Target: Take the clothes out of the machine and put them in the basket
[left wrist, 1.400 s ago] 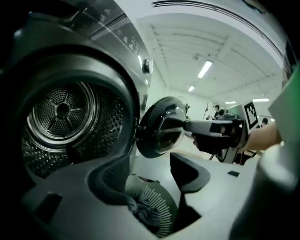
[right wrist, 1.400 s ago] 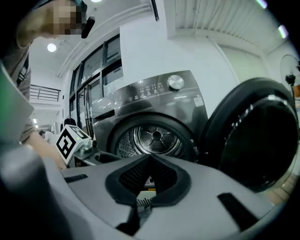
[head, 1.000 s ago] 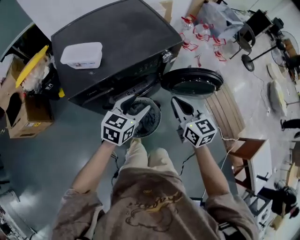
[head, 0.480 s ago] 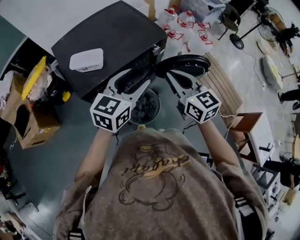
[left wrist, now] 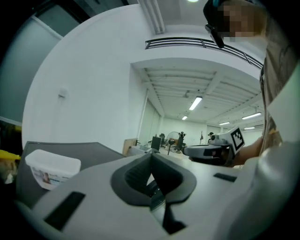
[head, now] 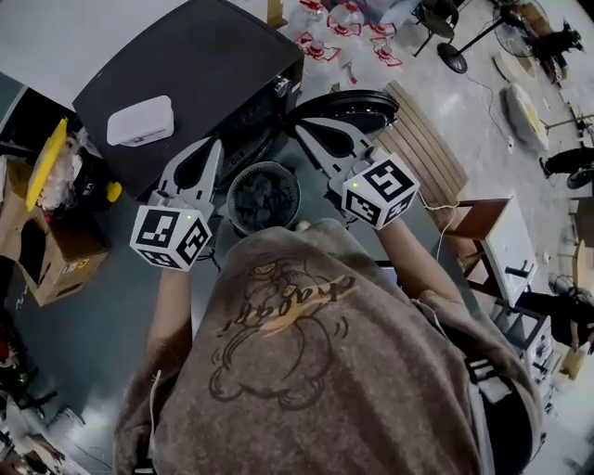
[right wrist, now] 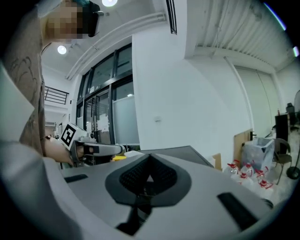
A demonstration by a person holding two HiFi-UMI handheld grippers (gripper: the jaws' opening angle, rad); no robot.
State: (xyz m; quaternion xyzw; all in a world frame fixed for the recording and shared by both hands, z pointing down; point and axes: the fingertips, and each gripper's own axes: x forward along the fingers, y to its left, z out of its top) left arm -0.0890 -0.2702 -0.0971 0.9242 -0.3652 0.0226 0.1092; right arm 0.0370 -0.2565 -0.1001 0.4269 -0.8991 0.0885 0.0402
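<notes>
The black washing machine [head: 186,65] stands at the upper left of the head view, its round door [head: 351,100] swung open to the right. On the floor in front of it is a round basket [head: 234,186] with dark clothes [head: 264,199] inside. My left gripper [head: 212,147] is raised over the machine's front edge, left of the basket. Its jaws meet with nothing between them [left wrist: 151,155]. My right gripper [head: 301,126] hangs in front of the door, right of the basket, shut and empty [right wrist: 149,158]. The machine's drum opening is hidden.
A white lidded box [head: 139,121] lies on the machine top. A cardboard box [head: 46,255] and a yellow item [head: 45,158] are at the left. A wooden pallet [head: 422,148], water bottles [head: 343,19] and a brown table [head: 483,223] are at the right.
Both grippers have risen as the person stood up from the basket. The left gripper's jaws, spread wide before, have come together, and it has drifted left.
</notes>
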